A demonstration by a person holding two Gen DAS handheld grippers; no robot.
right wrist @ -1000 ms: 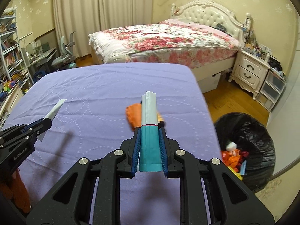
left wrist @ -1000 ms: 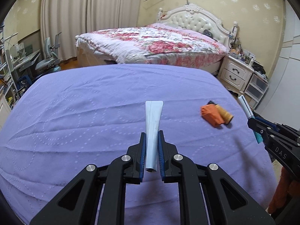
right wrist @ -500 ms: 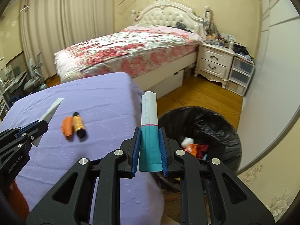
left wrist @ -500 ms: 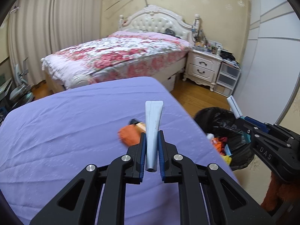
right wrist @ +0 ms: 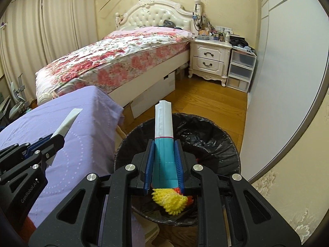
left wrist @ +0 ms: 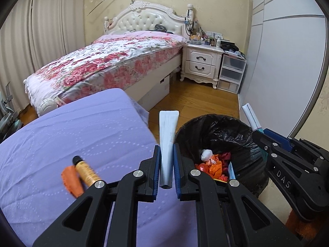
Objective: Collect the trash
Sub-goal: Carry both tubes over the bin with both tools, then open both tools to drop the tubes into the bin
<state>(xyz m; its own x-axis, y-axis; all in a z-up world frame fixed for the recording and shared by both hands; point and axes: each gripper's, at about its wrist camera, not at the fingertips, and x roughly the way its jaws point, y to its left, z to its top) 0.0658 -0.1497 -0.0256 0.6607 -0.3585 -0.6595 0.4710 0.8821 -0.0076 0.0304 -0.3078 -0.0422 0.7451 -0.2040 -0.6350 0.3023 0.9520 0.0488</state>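
While I hold both grippers near the bin, each one is clamped on a single piece of trash: my left gripper (left wrist: 166,162) pinches one pale grey flat tube (left wrist: 167,135), and my right gripper (right wrist: 164,160) pinches one teal-and-white tube (right wrist: 164,144) above the open mouth of the one black-lined trash bin (right wrist: 216,135). I count two items lying on the purple bed cover (left wrist: 72,135): one amber bottle (left wrist: 85,170) and one orange scrap (left wrist: 71,182), touching each other. Inside the bin I see red and orange wrappers (left wrist: 213,164) and one yellow mesh piece (right wrist: 169,201).
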